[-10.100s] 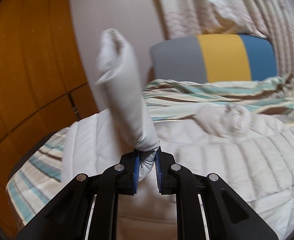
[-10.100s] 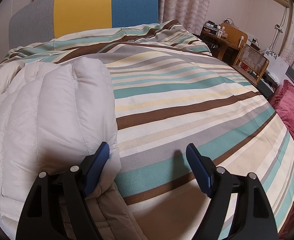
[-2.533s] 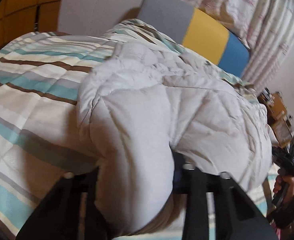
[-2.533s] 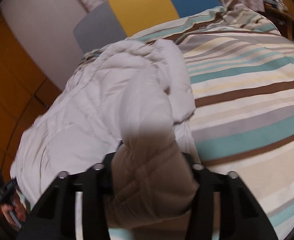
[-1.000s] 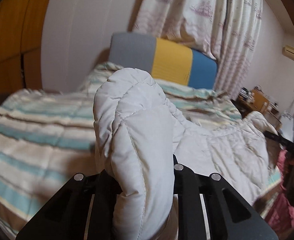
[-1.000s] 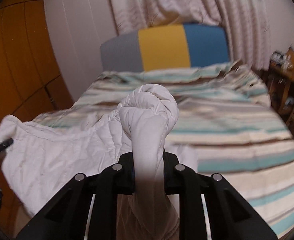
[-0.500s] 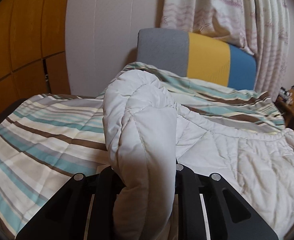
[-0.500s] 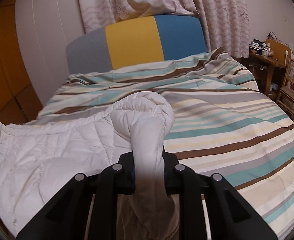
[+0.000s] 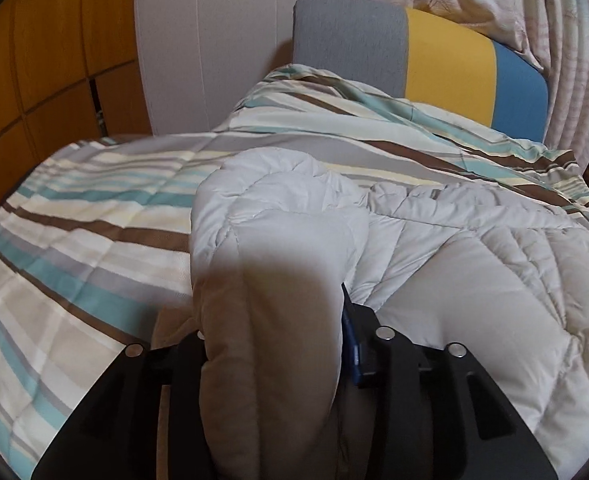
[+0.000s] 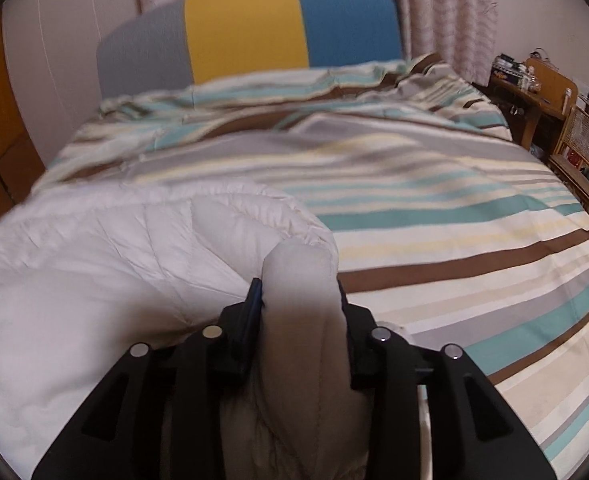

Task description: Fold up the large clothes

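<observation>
A white quilted padded jacket (image 9: 474,280) lies spread on the striped bedspread (image 9: 74,240). A thick fold of it bulges up between the fingers of my left gripper (image 9: 274,320), whose jaws are opening. The fold still fills the gap and touches the blue right pad (image 9: 350,332). The left finger is hidden under the cloth. In the right wrist view the jacket (image 10: 94,280) spreads to the left. My right gripper (image 10: 298,300) has another fold between its pads; its jaws are opening too, with the cloth still against both.
The bedspread (image 10: 454,240) stretches right and back to a grey, yellow and blue headboard (image 10: 246,24). An orange wardrobe (image 9: 34,60) stands at the left. A wooden desk (image 10: 534,88) and chair (image 10: 586,148) stand at the bed's right.
Both grippers have come down toward the bed and tilted lower, laying the lifted jacket onto the bedspread. The jaws of both stand wider around their folds than before.
</observation>
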Demonstrator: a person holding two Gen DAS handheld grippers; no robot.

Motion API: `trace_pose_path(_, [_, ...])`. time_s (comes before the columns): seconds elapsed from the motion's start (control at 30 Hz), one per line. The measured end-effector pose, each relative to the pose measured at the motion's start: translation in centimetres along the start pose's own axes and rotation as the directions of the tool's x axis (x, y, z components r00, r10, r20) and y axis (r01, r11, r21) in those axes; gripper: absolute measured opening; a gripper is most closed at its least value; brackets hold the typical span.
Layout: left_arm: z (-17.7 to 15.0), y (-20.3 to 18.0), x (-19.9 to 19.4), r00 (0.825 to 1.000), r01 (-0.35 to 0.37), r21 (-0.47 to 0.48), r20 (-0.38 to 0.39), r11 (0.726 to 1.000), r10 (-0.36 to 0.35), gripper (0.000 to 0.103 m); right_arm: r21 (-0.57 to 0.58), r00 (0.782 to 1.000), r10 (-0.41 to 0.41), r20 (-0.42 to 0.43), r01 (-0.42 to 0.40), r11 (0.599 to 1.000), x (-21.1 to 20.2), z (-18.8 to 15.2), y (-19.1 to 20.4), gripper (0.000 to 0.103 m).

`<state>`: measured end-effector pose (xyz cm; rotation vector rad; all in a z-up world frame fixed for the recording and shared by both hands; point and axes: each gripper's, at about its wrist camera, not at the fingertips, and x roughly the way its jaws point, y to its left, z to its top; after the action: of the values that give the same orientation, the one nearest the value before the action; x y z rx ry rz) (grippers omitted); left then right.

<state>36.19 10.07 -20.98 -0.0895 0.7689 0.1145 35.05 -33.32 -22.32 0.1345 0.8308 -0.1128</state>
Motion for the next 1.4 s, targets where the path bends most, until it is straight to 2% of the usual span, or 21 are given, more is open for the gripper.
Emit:
trace_pose_path(0.17, [-0.1,-0.3,0.5,1.0,-0.002,0.01,-0.019,1.0,0.002,0.042,-0.045,0.998,-0.057,-0.018,0.056,0.997,1.1,-0.3,0.8,0.036])
trace_pose_path(0.2, [-0.1,-0.3,0.4,1.0,-0.005,0.009,-0.02,1.0,0.005,0.045,-0.047,0.998,-0.061,-0.015,0.06,0.997,1.1,-0.3,0.8,0.036])
trace_pose_path(0.27, [0.0,-0.5,-0.1,1.0,-0.021,0.013,-0.023,1.0,0.021,0.056,-0.051,0.998,-0.069,-0.01,0.068,0.996,1.1,-0.4,0.9,0.037])
trace_pose_path(0.33, [0.2,-0.5,-1.2,0.997,-0.071,0.016,-0.027,0.997,0.071,0.079,-0.053,0.997,-0.075,-0.007,0.075,0.996,1.1,-0.4,0.9,0.038])
trace_pose_path(0.37, [0.2,-0.6,-2.2,0.996,-0.09,0.013,-0.024,0.996,0.09,0.08,-0.054,0.997,-0.079,-0.004,0.078,0.995,1.0,-0.4,0.9,0.039])
trace_pose_path(0.43, [0.2,-0.8,-5.4,0.997,-0.074,-0.033,0.032,0.997,0.075,0.081,-0.053,0.997,-0.081,-0.003,0.08,0.995,1.0,-0.4,0.9,0.039])
trace_pose_path(0.5, [0.3,-1.8,-8.4,0.995,-0.022,-0.064,0.096,0.998,0.028,0.081,-0.053,0.997,-0.081,-0.001,0.081,0.995,1.0,-0.4,0.9,0.04])
trace_pose_path(0.57, [0.7,-3.7,-10.5,0.989,-0.01,-0.051,0.146,0.999,0.017,0.081,-0.053,0.997,-0.081,0.0,0.081,0.995,0.9,-0.5,0.9,0.04])
trace_pose_path(0.63, [1.4,-6.6,-11.6,0.984,0.004,0.003,0.178,1.0,-0.005,0.08,-0.053,0.997,-0.082,0.002,0.082,0.995,0.9,-0.5,0.9,0.041])
trace_pose_path(0.67, [1.7,-7.9,-11.4,0.984,0.003,0.029,0.177,1.0,-0.008,0.079,-0.052,0.997,-0.082,0.004,0.082,0.995,0.9,-0.5,0.9,0.041])
trace_pose_path(0.73, [2.4,-10.7,-9.8,0.988,-0.025,0.08,0.156,0.996,0.012,0.067,-0.051,0.997,-0.082,0.005,0.082,0.995,0.9,-0.5,0.9,0.041])
trace_pose_path(0.8, [2.8,-11.9,-8.1,0.991,-0.046,0.086,0.132,0.995,0.034,0.064,-0.051,0.997,-0.082,0.005,0.083,0.995,0.9,-0.5,1.0,0.041])
trace_pose_path(0.93, [1.6,-13.1,-4.1,0.994,-0.08,0.103,0.077,0.991,0.072,0.063,-0.051,0.997,-0.081,0.006,0.082,0.995,0.9,-0.5,0.9,0.041])
trace_pose_path(1.0, [0.0,-12.6,-2.3,0.997,-0.056,0.088,0.066,0.995,0.05,0.063,-0.052,0.997,-0.08,0.009,0.08,0.995,0.9,-0.5,1.0,0.042])
trace_pose_path(1.1, [-1.0,-12.4,-1.6,0.996,-0.056,0.079,0.077,0.995,0.05,0.064,-0.058,0.997,-0.08,0.016,0.081,0.995,0.8,-0.6,1.3,0.043])
trace_pose_path(1.3, [-1.2,-12.1,-0.4,0.998,-0.038,0.076,0.044,0.996,0.035,0.065,-0.086,0.995,-0.097,0.029,0.099,0.991,-0.2,-0.4,1.9,0.043])
trace_pose_path(1.37, [-1.2,-12.0,-0.4,0.999,-0.033,0.07,0.043,0.997,0.03,0.065,-0.093,0.994,-0.094,0.052,0.098,0.991,-1.9,0.1,2.3,0.045])
trace_pose_path(1.4, [-1.2,-12.0,-0.5,0.999,-0.034,0.071,0.042,0.997,0.031,0.065,-0.08,0.993,-0.08,0.09,0.088,0.993,-3.6,0.4,2.7,0.045])
